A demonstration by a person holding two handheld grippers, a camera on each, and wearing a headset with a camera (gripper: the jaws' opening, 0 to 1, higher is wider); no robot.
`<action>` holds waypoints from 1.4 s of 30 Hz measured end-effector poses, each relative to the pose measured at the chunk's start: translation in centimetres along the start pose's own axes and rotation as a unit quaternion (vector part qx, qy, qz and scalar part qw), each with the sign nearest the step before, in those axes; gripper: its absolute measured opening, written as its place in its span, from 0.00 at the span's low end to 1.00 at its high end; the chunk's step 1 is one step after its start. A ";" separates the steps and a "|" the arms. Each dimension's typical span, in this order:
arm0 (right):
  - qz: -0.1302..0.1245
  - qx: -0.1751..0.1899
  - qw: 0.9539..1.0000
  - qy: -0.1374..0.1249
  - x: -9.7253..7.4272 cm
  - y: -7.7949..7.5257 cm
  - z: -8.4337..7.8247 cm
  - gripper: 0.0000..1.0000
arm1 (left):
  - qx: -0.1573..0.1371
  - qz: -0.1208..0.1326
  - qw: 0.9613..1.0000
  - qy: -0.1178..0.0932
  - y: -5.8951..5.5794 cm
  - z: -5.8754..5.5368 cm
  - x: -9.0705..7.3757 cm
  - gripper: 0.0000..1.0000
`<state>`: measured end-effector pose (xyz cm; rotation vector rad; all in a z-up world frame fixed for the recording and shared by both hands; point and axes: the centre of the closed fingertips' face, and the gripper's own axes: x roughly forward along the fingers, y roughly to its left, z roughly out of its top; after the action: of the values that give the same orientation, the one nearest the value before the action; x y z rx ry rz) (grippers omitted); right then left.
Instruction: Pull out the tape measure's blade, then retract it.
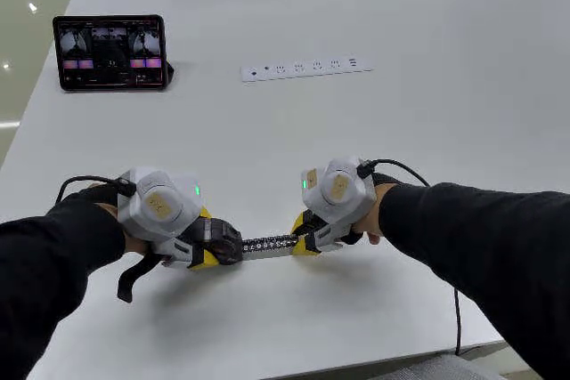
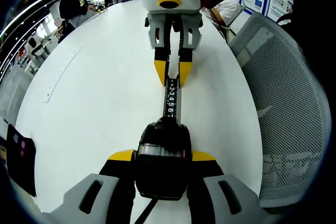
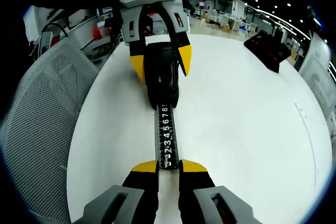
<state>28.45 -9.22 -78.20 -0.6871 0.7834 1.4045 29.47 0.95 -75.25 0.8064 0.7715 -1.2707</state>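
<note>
Tablet (image 1: 111, 51) far behind tape measure (image 1: 223, 239)

We bring both forearms in over the near edge of the bench (image 1: 374, 15), our left arm (image 1: 53, 251) and right arm (image 1: 472, 229) in black sleeves and angled inward, so the two grippers face each other nose to nose, near together. Our left gripper (image 1: 212, 245) has its jaws clamped on either side of the tape measure's case (image 2: 163, 153). Our right gripper (image 1: 303, 239) has its jaws pinched close on the tip of the blade (image 3: 166, 129), and both sit low over the bench.

Bright, even overhead light; fisheye-warped edges
</note>
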 end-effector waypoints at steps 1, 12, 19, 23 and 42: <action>0.000 0.000 1.000 0.000 0.0 0.0 -0.1 0.10 | 0.000 0.000 1.000 0.000 0.0 0.0 0.0 0.32; -0.002 0.003 1.000 0.005 -0.7 0.0 -1.0 0.10 | -0.003 0.000 1.000 0.000 0.0 0.1 0.0 0.32; -0.004 0.004 1.000 0.003 -1.2 -0.2 -1.6 0.10 | -0.006 0.003 1.000 -0.001 -0.1 0.1 -0.1 0.32; -0.002 0.008 1.000 0.003 -1.5 -0.2 -2.0 0.10 | -0.006 0.005 1.000 0.001 -0.2 0.2 -0.1 0.32; -0.008 0.010 1.000 0.016 -2.4 -0.1 -3.3 0.09 | -0.003 0.002 1.000 0.008 -0.3 0.2 -0.2 0.32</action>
<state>28.27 -13.34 -78.16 -0.7001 0.8148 1.3726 29.20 0.83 -74.96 0.8138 0.7851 -1.2590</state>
